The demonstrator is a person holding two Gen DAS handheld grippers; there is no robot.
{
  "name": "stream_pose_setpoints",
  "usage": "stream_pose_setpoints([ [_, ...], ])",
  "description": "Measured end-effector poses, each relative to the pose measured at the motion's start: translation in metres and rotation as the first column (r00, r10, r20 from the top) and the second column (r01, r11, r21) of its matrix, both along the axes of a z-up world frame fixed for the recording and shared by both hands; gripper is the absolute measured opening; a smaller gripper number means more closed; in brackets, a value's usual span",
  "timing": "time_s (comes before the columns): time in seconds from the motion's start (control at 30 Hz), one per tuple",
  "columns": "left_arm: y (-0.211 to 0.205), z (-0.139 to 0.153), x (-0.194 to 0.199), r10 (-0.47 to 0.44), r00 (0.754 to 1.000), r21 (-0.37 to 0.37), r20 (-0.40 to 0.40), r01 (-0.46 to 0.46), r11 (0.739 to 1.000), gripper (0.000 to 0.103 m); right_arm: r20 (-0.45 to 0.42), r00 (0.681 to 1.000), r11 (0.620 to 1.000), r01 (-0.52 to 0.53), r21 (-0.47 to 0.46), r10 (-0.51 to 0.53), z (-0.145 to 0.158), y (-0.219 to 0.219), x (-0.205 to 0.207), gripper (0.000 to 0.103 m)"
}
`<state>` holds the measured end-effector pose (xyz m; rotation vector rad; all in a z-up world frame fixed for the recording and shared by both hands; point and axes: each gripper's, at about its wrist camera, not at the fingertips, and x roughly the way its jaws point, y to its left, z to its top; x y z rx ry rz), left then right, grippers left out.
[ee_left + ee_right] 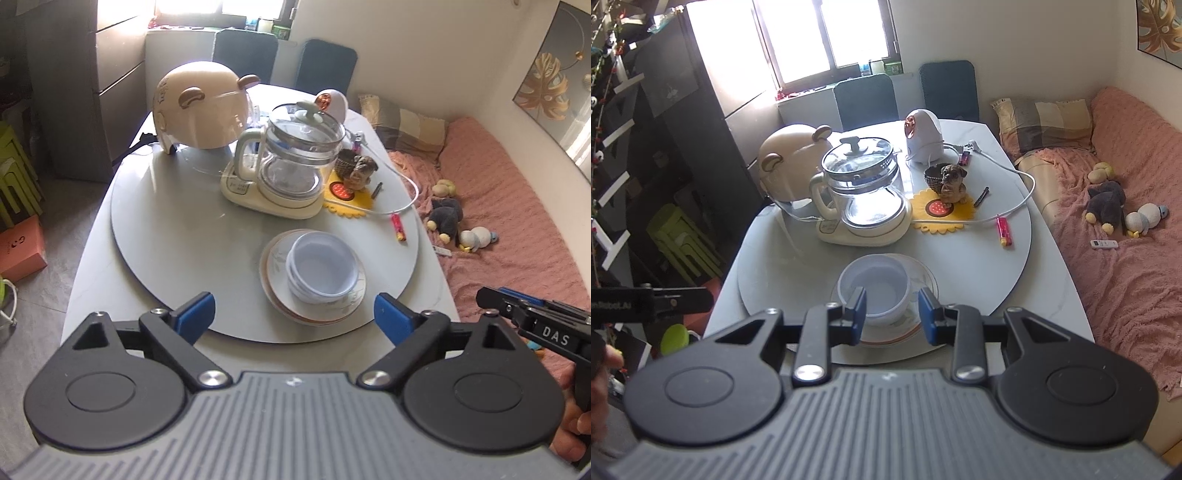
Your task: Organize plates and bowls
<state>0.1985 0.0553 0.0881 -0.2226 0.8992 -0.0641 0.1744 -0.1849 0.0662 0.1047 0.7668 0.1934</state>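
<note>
A stack of white bowls (pixel 321 271) sits on a stack of flower-patterned plates (pixel 275 267) at the near edge of the grey turntable (pixel 166 206). My left gripper (pixel 294 317) is wide open and empty, held just in front of the stack. In the right wrist view the bowls (pixel 873 286) rest on the plates (pixel 923 277). My right gripper (pixel 892 314) is partly open and empty, hovering just before the near rim of the bowls.
A glass kettle on its base (pixel 291 166), a bear-shaped cover (pixel 203 107), a dog figurine on a yellow mat (pixel 356 171), a lighter (pixel 398 229) and a white cable stand behind the stack. A pink-covered sofa (pixel 517 206) with toys lies to the right.
</note>
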Motion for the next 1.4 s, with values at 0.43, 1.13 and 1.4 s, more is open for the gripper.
stream_pose_setpoints([
  [0.43, -0.003, -0.002, 0.002, 0.029, 0.999, 0.090, -0.022, -0.027, 0.996, 0.096, -0.031, 0.999, 1.000, 0.017, 0.003, -0.017, -0.005, 0.000, 0.006, 0.085],
  [1.13, 0.003, 0.001, -0.001, 0.029, 0.999, 0.090, -0.014, -0.028, 0.996, 0.098, -0.048, 0.999, 1.000, -0.014, -0.009, 0.013, -0.007, 0.009, 0.011, 0.085],
  [1.4, 0.007, -0.002, -0.003, 0.034, 0.999, 0.076, -0.014, -0.033, 0.997, 0.099, -0.054, 0.998, 1.000, -0.017, -0.020, 0.016, -0.006, 0.011, 0.012, 0.085],
])
